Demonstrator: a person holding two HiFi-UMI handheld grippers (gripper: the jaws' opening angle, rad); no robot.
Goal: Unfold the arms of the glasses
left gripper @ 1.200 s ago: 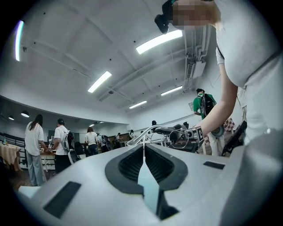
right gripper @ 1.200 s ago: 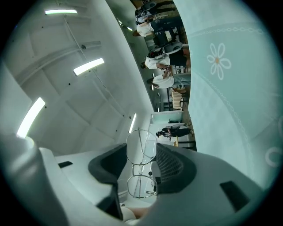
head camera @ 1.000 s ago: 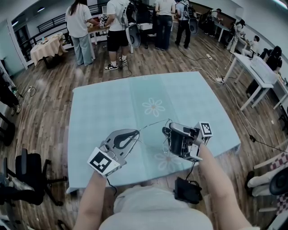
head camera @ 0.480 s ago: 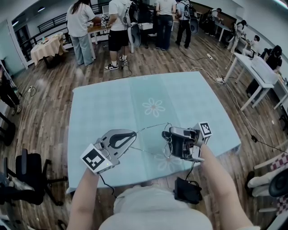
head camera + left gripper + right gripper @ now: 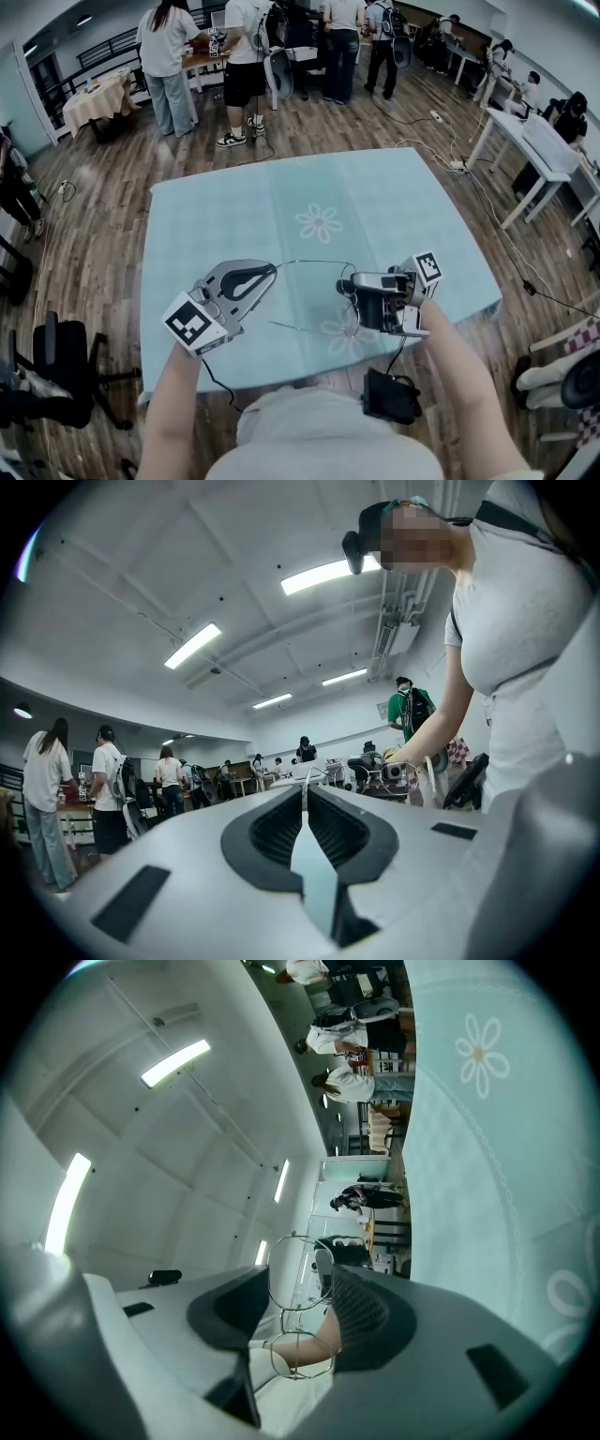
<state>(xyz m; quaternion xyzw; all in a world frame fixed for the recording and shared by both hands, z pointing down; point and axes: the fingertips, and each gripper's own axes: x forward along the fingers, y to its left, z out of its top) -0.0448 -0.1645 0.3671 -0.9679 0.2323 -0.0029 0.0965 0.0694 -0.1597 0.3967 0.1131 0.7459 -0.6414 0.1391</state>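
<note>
Glasses (image 5: 314, 262): one thin wire-framed pair, held up over the near half of the desk and strung between your two tools.
Desk (image 5: 216, 216): one, under a pale blue cloth. The head view shows two flower prints, one (image 5: 319, 223) at mid-cloth and one (image 5: 339, 330) under the glasses.
People: four stand at the far tables in the head view. Others sit at the right, too small to count.
Tools: two. Your left tool (image 5: 270, 269) is clenched on the end of one arm of the glasses. Your right tool (image 5: 345, 281) is grasping the front of the glasses.
Marker cubes: two, one on the left tool (image 5: 192, 323) and one on the right tool (image 5: 427, 267). Their faces carry black-and-white square patterns.
Arms: two. One runs from your right tool across to the tip of your left tool. The other arm (image 5: 305, 328) juts toward you and to the left, above the cloth, touching neither tool.
Head view only: both arms at full length, and both tools together.
Right gripper view only: two wire rims (image 5: 300, 1320), one above the other between the jaws, the upper one reaching from pad to pad.
Left gripper view only: the jaws meet, with a fine wire end (image 5: 307, 778) showing at their tip.
</note>
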